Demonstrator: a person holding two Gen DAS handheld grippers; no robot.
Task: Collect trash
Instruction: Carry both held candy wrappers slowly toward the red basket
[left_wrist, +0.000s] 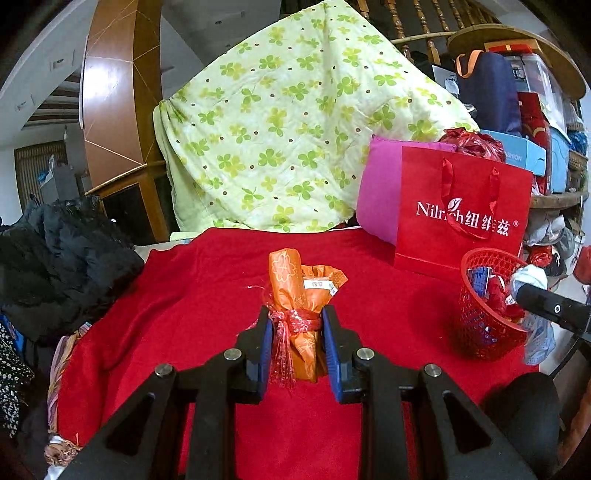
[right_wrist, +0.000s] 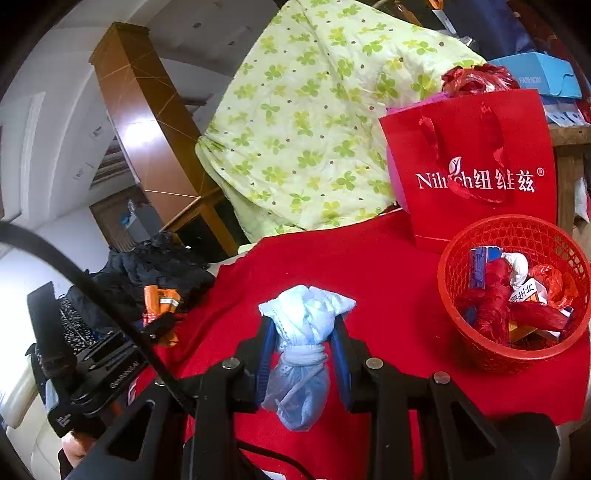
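My left gripper (left_wrist: 297, 317) is shut on an orange wrapper bundle (left_wrist: 295, 291) tied with red ribbon, held above the red cloth (left_wrist: 192, 295). My right gripper (right_wrist: 304, 325) is shut on a knotted pale blue plastic bag (right_wrist: 303, 350), held above the cloth left of the red mesh basket (right_wrist: 517, 354). The basket holds several pieces of red, white and blue trash. In the left wrist view the basket (left_wrist: 476, 332) stands at the right, with the right gripper's finger and the blue bag (left_wrist: 532, 277) over its rim. The left gripper and orange bundle (right_wrist: 162, 299) show at the left of the right wrist view.
A red paper gift bag (left_wrist: 461, 214) stands behind the basket, with a pink cushion (left_wrist: 380, 192) beside it. A green clover-print quilt (left_wrist: 288, 129) is piled at the back. Dark clothing (left_wrist: 62, 258) lies at the left edge. Cluttered shelves (left_wrist: 535, 110) are at the right.
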